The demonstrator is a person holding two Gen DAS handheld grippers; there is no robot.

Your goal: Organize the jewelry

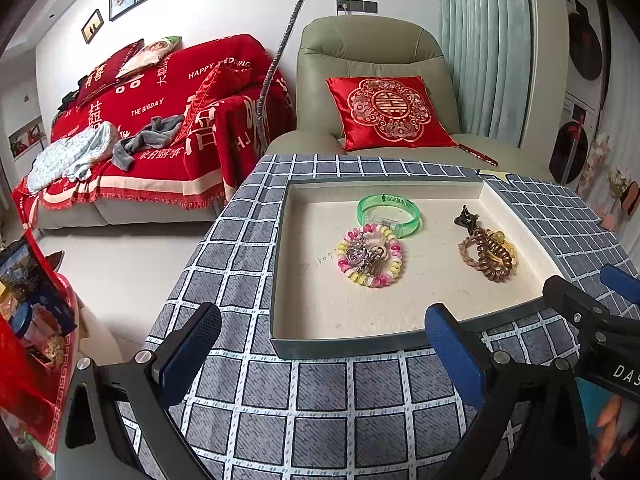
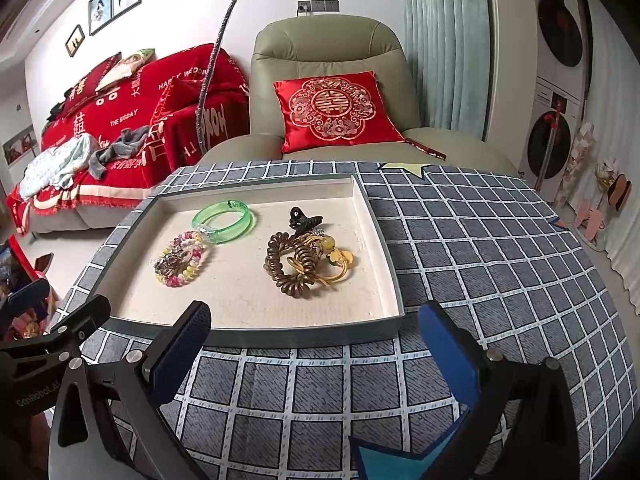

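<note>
1. Currently left gripper (image 1: 320, 344) and right gripper (image 2: 316, 344) hover agape, empty, above the surface.
2. Jewelry sits inside tray (image 2: 280, 334): green bangle (image 2: 224, 222), beaded bracelet (image 2: 182, 258), tangled coil ties (image 2: 298, 268).
3. Risk: snagged ties may lift together.

The left tool (image 1: 322, 354) is showing two black angular arms, each ending in a flat blue pad (image 1: 454, 350) with a fine mesh texture. Silver round screws are sitting at the arm joints. The right tool (image 2: 316, 354) is looking the same: black frame, blue pads (image 2: 448, 354), silver screws. White lettering is showing on each tool's black body where it is appearing in the other's view, partly cut off.
</note>
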